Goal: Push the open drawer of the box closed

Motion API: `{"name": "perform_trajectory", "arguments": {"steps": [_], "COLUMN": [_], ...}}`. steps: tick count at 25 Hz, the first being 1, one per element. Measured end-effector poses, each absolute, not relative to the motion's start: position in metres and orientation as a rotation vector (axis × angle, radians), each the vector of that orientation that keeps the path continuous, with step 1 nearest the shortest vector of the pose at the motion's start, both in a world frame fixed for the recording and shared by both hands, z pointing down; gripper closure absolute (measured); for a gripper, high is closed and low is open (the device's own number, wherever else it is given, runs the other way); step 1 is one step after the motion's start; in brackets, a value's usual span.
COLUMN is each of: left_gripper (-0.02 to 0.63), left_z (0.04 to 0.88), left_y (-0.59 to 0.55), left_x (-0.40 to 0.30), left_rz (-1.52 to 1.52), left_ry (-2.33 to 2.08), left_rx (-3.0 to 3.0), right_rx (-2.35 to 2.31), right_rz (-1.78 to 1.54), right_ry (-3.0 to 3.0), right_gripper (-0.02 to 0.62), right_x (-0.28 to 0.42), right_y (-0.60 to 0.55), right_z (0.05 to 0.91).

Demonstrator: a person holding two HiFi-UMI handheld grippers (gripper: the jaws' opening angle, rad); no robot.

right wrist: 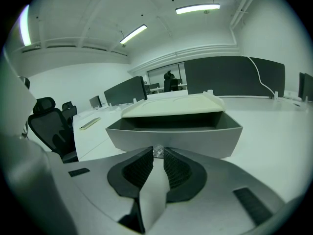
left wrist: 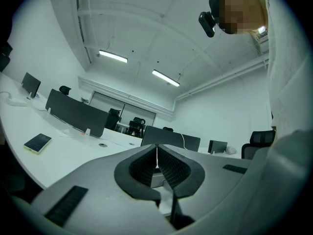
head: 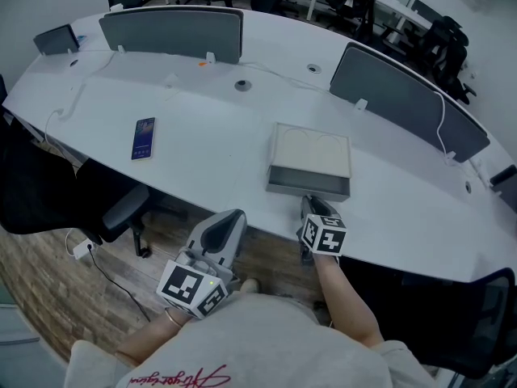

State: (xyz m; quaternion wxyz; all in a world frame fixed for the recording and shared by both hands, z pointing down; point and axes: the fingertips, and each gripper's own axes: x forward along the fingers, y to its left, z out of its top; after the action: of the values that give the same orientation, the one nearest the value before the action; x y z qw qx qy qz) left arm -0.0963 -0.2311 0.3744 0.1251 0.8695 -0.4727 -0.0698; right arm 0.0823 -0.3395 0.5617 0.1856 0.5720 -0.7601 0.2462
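A cream-topped box (head: 311,150) lies on the white table (head: 210,172), near its front edge. Its grey drawer (head: 308,186) is pulled out toward me. In the right gripper view the open drawer (right wrist: 205,133) fills the middle, under the box top (right wrist: 171,106). My right gripper (head: 310,203) is at the drawer's front, and the small shiny knob (right wrist: 157,151) sits between its fingertips. The right gripper (right wrist: 157,154) is shut on that knob. My left gripper (head: 229,223) hangs below the table edge, left of the box. The left gripper (left wrist: 157,166) is shut and holds nothing.
A phone (head: 143,138) lies on the table to the left. Two dark divider screens (head: 171,32) (head: 404,99) stand behind the box. A black office chair (head: 121,208) is under the table at the left, and more chairs stand at the far side.
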Motion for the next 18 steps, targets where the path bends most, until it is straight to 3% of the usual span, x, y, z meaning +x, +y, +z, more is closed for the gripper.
{"name": "perform_trajectory", "arguments": {"steps": [18], "left_gripper": [0.588], "left_z": [0.3765], "left_y": [-0.2324], "left_x": [-0.0945], "left_rz": [-0.174], "left_ry": [-1.382], "left_rx": [2.544], "right_rx": [1.623], "right_rz": [0.703], "right_ry": [-2.139], "right_gripper": [0.518], "right_x": [0.0822], "right_y": [-0.3500], "right_z": [0.5626]}}
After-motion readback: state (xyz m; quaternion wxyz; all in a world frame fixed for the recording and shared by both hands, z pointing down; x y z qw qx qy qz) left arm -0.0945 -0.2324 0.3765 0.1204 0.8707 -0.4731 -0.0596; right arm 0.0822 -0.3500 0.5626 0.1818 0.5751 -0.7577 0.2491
